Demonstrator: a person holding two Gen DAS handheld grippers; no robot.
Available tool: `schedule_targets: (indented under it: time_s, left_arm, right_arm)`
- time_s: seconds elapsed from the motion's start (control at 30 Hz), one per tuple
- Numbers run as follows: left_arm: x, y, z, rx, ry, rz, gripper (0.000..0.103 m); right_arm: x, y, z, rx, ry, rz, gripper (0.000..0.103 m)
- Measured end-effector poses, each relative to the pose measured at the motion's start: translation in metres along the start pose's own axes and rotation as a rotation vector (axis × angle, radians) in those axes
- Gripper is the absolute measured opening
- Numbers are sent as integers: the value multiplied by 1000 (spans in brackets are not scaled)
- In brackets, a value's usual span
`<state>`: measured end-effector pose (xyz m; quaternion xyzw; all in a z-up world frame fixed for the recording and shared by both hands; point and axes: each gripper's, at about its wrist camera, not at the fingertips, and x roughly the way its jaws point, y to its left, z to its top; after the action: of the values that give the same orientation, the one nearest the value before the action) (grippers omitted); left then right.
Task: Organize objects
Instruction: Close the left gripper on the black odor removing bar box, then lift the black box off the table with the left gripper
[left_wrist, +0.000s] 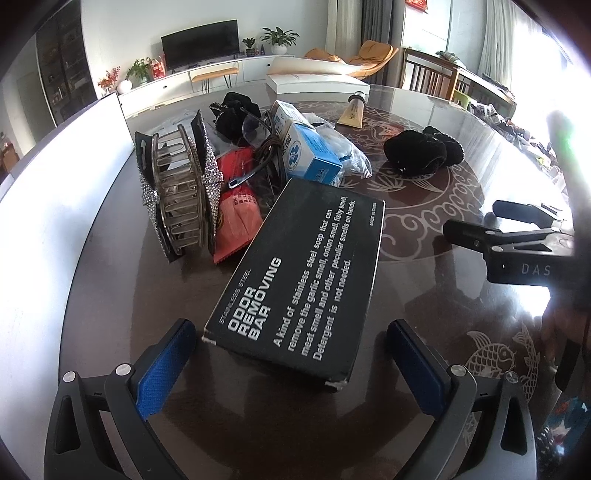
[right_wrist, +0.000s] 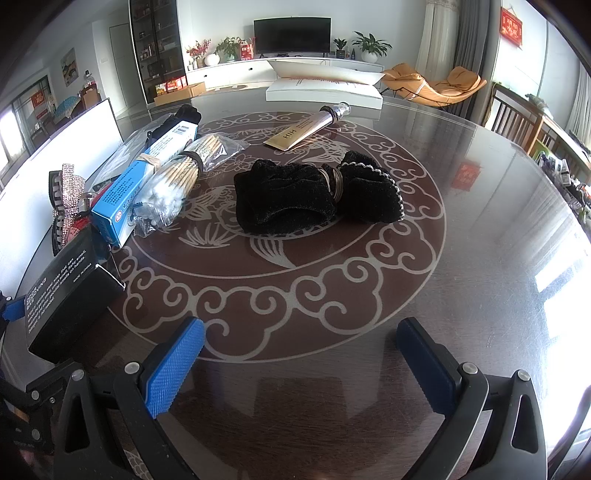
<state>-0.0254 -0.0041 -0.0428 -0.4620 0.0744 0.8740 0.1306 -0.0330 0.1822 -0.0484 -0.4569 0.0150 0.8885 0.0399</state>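
Note:
A black "Odor Removing Bar" box (left_wrist: 299, 277) lies on the table right in front of my open left gripper (left_wrist: 291, 365), its near end between the fingers but untouched. The box also shows in the right wrist view (right_wrist: 70, 291). Behind it is a pile: rhinestone hair clips (left_wrist: 181, 192), a red packet (left_wrist: 236, 218), a blue-and-white box (left_wrist: 310, 155), and bagged cotton swabs (right_wrist: 173, 181). Rolled black socks (right_wrist: 317, 195) lie mid-table ahead of my open, empty right gripper (right_wrist: 299, 365). A gold tube (right_wrist: 306, 129) lies farther back.
A white open box (right_wrist: 325, 88) stands at the table's far edge, and a white panel (left_wrist: 66, 177) runs along the left. My right gripper also shows in the left wrist view (left_wrist: 517, 236). Wooden chairs (right_wrist: 517, 118) stand at the right.

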Motion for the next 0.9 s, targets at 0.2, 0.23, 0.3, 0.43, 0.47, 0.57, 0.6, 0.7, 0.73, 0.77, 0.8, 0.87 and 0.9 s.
schedule_targets:
  time_s: [0.2, 0.23, 0.3, 0.43, 0.47, 0.57, 0.6, 0.7, 0.73, 0.77, 0.8, 0.87, 0.9]
  left_arm:
    - [11, -2, 19, -31, 33, -28, 103]
    - [9, -1, 20, -47, 15, -44, 103]
    - [-4, 0, 17, -79, -61, -43, 87]
    - [-23, 7, -1, -148, -108, -85, 61]
    - [-27, 8, -6, -158, -106, -94, 61]
    - [-39, 10, -26, -161, -100, -96, 61]
    - [-42, 10, -31, -161, -97, -98, 61]
    - [-46, 12, -36, -163, -77, -116, 62]
    - [-44, 14, -33, -167, -70, -119, 66]
    - [-42, 14, -29, -173, -66, -118, 69]
    - [-40, 17, -25, -184, -64, -116, 73]
    - [-34, 17, -12, -201, -53, -143, 78]
    - [-32, 16, -7, -200, -46, -156, 81]
  right_arm:
    - [0, 0, 0, 0, 0, 0, 103]
    - [0, 0, 0, 0, 0, 0, 103]
    - [0, 0, 0, 0, 0, 0, 103]
    - [0, 0, 0, 0, 0, 0, 103]
    - [0, 0, 0, 0, 0, 0, 103]
    - [0, 0, 0, 0, 0, 0, 103]
    - [0, 0, 0, 0, 0, 0, 103]
    - [-1, 0, 0, 0, 0, 0, 103]
    - [0, 0, 0, 0, 0, 0, 103]
    - [-1, 0, 0, 0, 0, 0, 103]
    - [0, 0, 0, 0, 0, 0, 103]
    - [-1, 0, 0, 0, 0, 0, 103]
    - [0, 0, 0, 0, 0, 0, 103]
